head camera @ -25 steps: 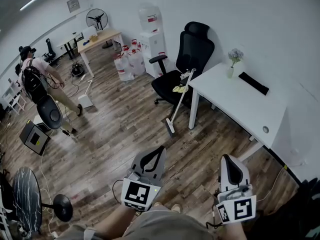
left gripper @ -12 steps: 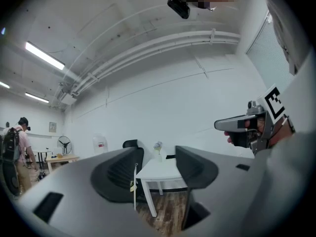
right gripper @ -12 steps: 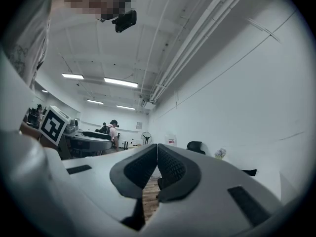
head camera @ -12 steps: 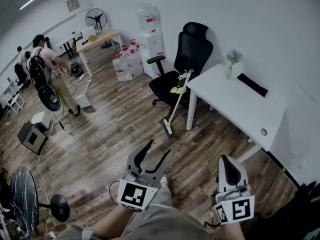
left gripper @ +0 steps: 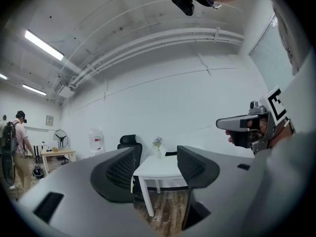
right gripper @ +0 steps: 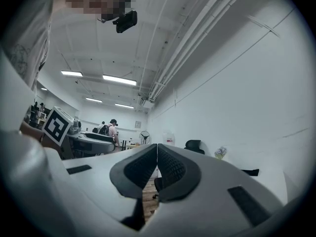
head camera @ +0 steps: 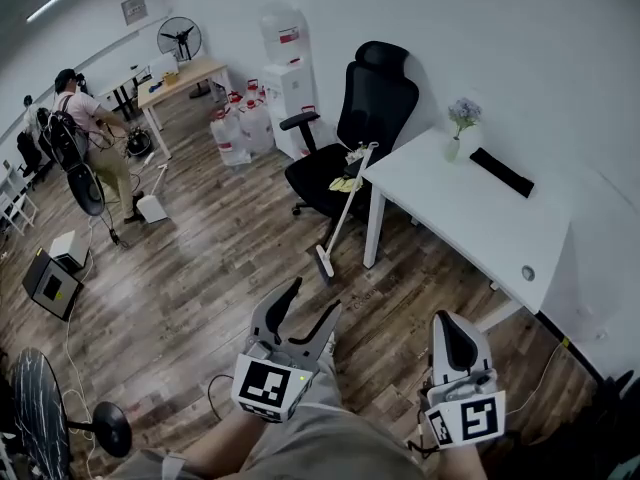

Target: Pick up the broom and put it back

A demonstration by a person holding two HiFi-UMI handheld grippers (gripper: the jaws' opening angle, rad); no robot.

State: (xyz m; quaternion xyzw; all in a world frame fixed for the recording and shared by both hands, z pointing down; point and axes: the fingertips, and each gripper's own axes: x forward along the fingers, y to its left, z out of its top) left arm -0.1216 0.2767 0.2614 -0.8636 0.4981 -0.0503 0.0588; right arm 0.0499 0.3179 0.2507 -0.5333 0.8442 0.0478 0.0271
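Your left gripper (head camera: 312,303) sits low at the left of the head view, level and pointing out across the wooden floor (head camera: 200,268). Its jaws are opening and already stand wide apart. Its own view shows nothing between the pads, only the white desk (head camera: 470,218) and the black office chair (head camera: 370,98) far off through the gap. Your right gripper (head camera: 456,320) is beside it at the right, and its own view shows the two dark ribbed pads (right gripper: 143,169) pressed together along one thin seam, with nothing caught between them. Neither gripper touches anything. The broom (head camera: 345,206) is well apart from both of them, ahead of you. It stands tilted, its top resting at the near left corner of the desk and its head down on the floor in front of the chair. The long white handle crosses the front of the chair seat, where a yellow cloth (head camera: 345,182) lies. On the desk a small vase of flowers (head camera: 460,128) stands near the wall, with a flat black thing (head camera: 503,171) just beside it. Further back, a water dispenser (head camera: 290,68) stands against the wall with several bottles (head camera: 235,128) on the floor near it. Left of those are a wooden table (head camera: 185,73) and a fan (head camera: 178,38). A person (head camera: 85,138) with a backpack stands at the far left.
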